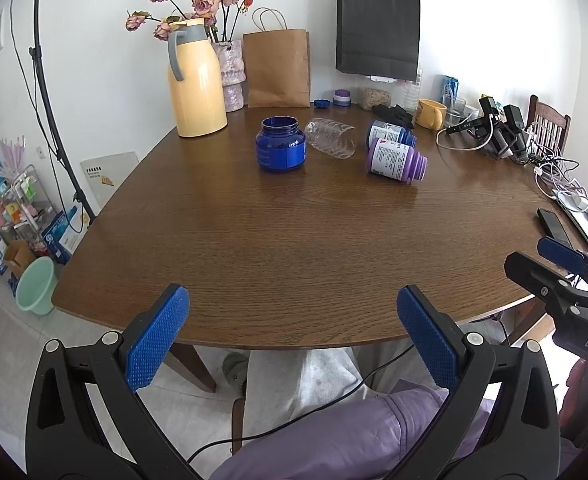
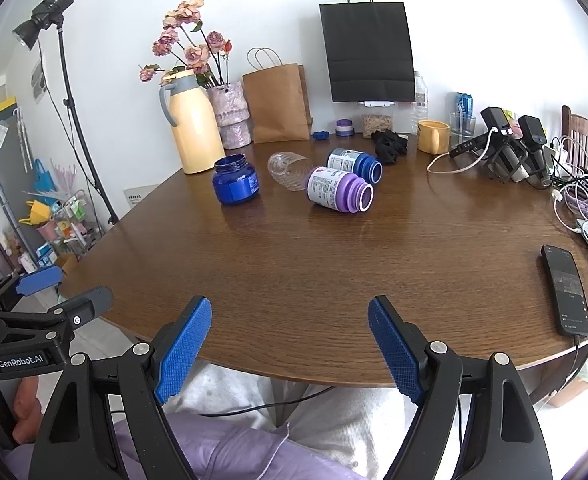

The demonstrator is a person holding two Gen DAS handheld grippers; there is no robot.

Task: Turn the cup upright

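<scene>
A clear ribbed plastic cup lies on its side on the brown table, between an upright blue jar and two toppled bottles, one purple and one blue. The cup, blue jar, purple bottle and blue bottle also show in the right wrist view. My left gripper is open and empty at the table's near edge. My right gripper is open and empty there too, to the right of the left one.
A yellow thermos, a flower vase, paper bags and a yellow mug stand along the back. Cables and devices crowd the right side. A phone lies at the right edge.
</scene>
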